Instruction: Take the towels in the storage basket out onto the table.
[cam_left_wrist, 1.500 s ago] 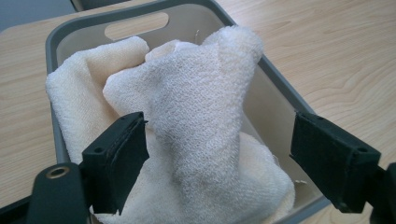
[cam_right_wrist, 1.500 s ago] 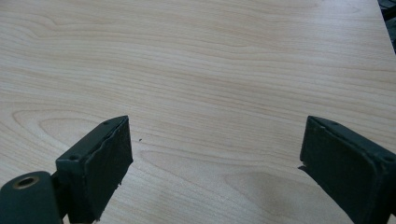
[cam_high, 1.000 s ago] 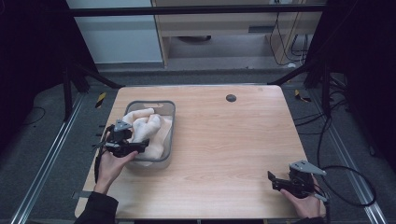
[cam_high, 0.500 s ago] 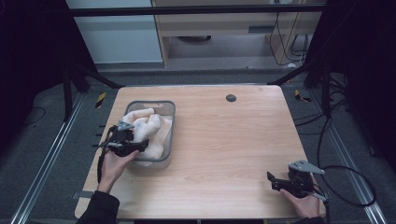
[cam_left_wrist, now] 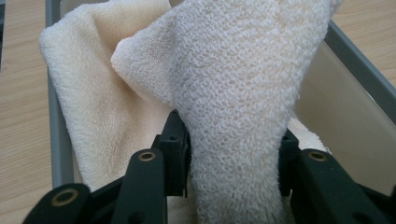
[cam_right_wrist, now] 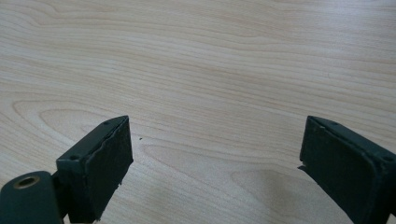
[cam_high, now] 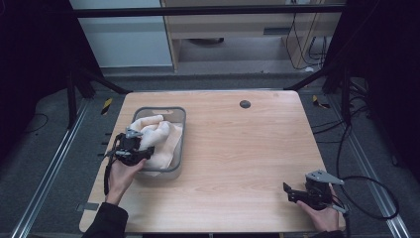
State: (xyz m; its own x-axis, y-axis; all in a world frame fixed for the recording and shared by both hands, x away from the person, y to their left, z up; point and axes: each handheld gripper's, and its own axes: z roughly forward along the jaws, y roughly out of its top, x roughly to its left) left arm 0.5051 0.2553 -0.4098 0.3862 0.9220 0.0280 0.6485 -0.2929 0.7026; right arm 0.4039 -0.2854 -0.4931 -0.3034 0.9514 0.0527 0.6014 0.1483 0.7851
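**Towel pinched in the bin, other tool idle**

High view: the left gripper (cam_high: 134, 147) is at the grey bin (cam_high: 181, 130), table's left side; the right gripper (cam_high: 308, 192) rests near-right.

Left gripper view: jaws clamp the cream towel (cam_left_wrist: 233, 116).

Right gripper view: jaws spread wide over bare table (cam_right_wrist: 210, 70).

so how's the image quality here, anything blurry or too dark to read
High view: the table is evenly lit, its surroundings nearly black. Left gripper view: the towel weave is crisp between the jaws, the bin edge softer. Right gripper view: wood grain sharp, the open right gripper casts a faint shadow.
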